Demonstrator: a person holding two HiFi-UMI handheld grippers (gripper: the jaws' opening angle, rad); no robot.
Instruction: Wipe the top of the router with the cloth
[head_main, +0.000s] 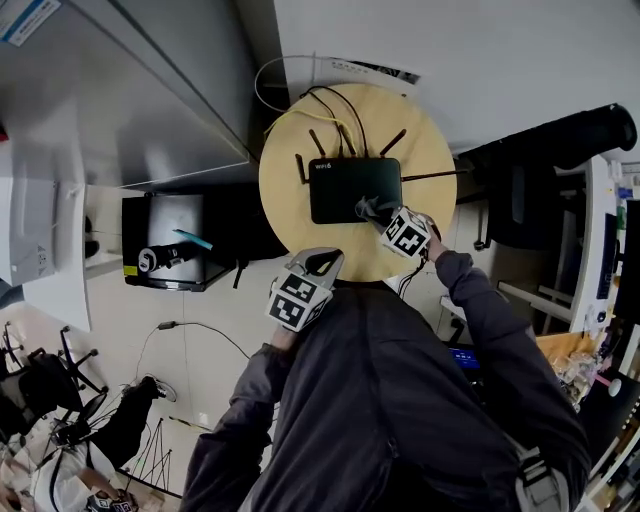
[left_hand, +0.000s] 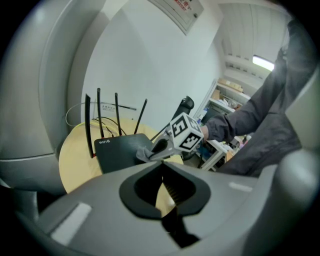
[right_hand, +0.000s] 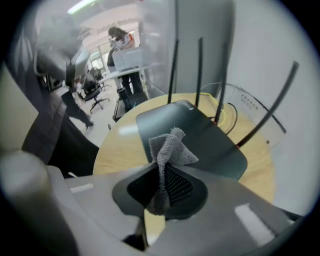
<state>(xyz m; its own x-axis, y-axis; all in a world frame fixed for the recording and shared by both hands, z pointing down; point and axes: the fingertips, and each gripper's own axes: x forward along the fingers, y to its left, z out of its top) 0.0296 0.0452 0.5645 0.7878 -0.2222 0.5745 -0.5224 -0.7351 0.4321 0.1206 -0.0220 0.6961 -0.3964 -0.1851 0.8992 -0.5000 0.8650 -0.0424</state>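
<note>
A black router (head_main: 352, 187) with several upright antennas lies in the middle of a small round wooden table (head_main: 290, 200). My right gripper (head_main: 383, 217) is shut on a grey cloth (head_main: 370, 209), whose free end rests over the router's near right corner. In the right gripper view the cloth (right_hand: 169, 150) is pinched between the jaws and stands up over the router's dark top (right_hand: 200, 135). My left gripper (head_main: 322, 263) hovers at the table's near edge, jaws closed with nothing between them. From the left gripper view the router (left_hand: 120, 150) and the right gripper's marker cube (left_hand: 186, 133) lie ahead.
Yellow and black cables (head_main: 300, 105) run off the table's far side toward the wall. A dark low shelf (head_main: 170, 250) stands left of the table; a black chair (head_main: 540, 180) stands to the right. Floor cables (head_main: 190, 330) lie near left.
</note>
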